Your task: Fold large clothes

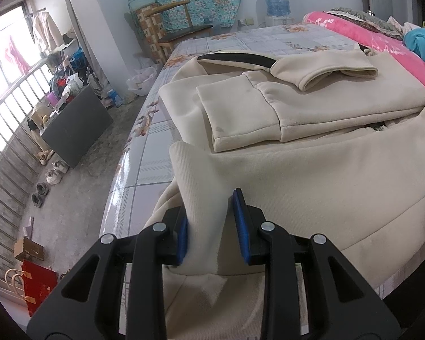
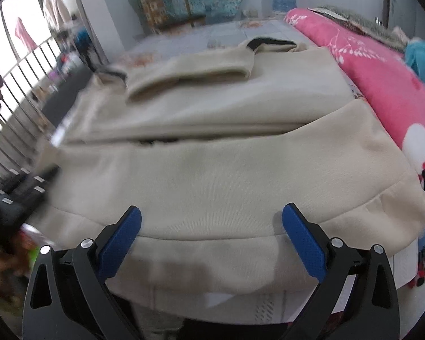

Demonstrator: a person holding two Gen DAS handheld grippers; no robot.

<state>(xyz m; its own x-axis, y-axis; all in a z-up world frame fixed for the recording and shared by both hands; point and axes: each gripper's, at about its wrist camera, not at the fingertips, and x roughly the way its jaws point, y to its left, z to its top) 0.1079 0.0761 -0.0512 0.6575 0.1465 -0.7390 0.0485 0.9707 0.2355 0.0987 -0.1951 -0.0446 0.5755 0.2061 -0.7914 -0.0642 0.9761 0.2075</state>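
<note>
My left gripper (image 1: 212, 223) sits at the lower middle of the left wrist view, its blue pads narrowed onto a raised fold of the beige sweatshirt (image 1: 311, 175), pinching the ribbed hem corner so it stands up between the fingers. Left of it, along the frame's left side, I see the bare floor with shoes and a dark box, then the edge of the bed sheet (image 1: 144, 147) with its tile pattern.

Moving right across the same view, the sweatshirt lies spread on the bed through the centre. Both sleeves are already crossed over the body: one sleeve (image 1: 240, 113) lies flat at centre, the other cuff (image 1: 337, 73) rests above it toward the upper right. So I judge the sleeve folds done.

In the right wrist view, which is blurred, my right gripper (image 2: 212, 240) hovers at the bottom centre with its pads spread wide, nothing between them, just over the hem band (image 2: 212, 252) nearest me. The pink quilt (image 2: 382, 85) runs down the right side, just beside the garment.

What remains, as I read it, is closing my right side on the hem, then carrying the bottom up over the sleeves toward the collar, and perhaps one more fold after that.
</note>
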